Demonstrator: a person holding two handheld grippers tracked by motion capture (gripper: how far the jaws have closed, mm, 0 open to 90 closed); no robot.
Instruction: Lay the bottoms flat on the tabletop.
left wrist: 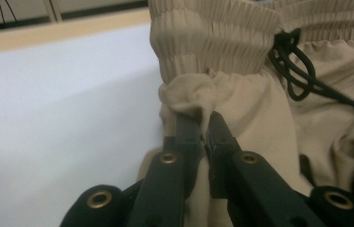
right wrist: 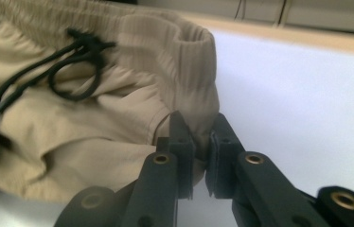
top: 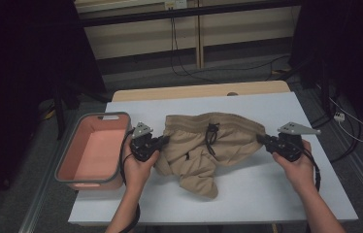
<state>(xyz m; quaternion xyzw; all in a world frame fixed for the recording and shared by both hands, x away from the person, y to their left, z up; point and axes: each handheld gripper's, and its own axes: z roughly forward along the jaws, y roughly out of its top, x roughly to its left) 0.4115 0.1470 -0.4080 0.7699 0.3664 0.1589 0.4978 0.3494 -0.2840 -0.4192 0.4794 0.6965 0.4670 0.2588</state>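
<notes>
Tan, soft, light shorts, mid-tabletop; left tongs and right tongs clamped on opposite waistband ends. Floppy; best gripped there.

A white rectangular tabletop with a pale wooden far edge spreads beneath and between the two tongs. Left of the left tongs, a pink plastic tub with a grey rim sits at the table's side. Beyond the tongs, grey floor runs to a cream panelled wall, with black cables trailing down it. A white cable lies on the floor right of the right tongs. Both far sides are dark; light falls mainly on the tabletop.
</notes>
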